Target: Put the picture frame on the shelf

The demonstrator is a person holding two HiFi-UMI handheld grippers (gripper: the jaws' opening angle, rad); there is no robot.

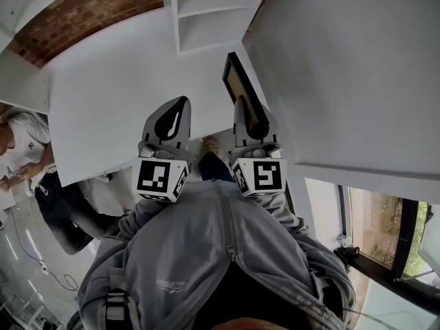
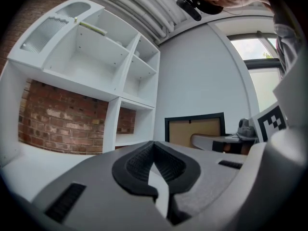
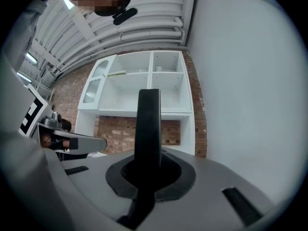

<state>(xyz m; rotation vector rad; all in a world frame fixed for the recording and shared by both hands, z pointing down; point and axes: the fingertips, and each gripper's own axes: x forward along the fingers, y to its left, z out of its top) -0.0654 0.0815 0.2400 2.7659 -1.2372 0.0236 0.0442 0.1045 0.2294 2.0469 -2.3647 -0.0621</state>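
My right gripper [image 1: 246, 110] is shut on the edge of a black picture frame [image 1: 238, 81] with a tan back, holding it upright and edge-on above the white surface. In the right gripper view the frame [image 3: 148, 124] rises as a dark bar from between the jaws of the right gripper [image 3: 148, 163]. Beside it my left gripper [image 1: 183, 103] is shut with nothing in it. The left gripper view shows those jaws [image 2: 154, 147] meeting at the tips, with the frame [image 2: 195, 129] off to the right. The white shelf unit [image 1: 206, 19] stands ahead, and its compartments [image 3: 144, 85] are mostly bare.
A wide white surface [image 1: 117, 95] lies below the shelf, backed by a red brick wall [image 1: 89, 9]. A large white wall panel [image 1: 344, 67] closes off the right side. A person [image 1: 20, 143] stands at the far left. A window [image 1: 385, 232] is at lower right.
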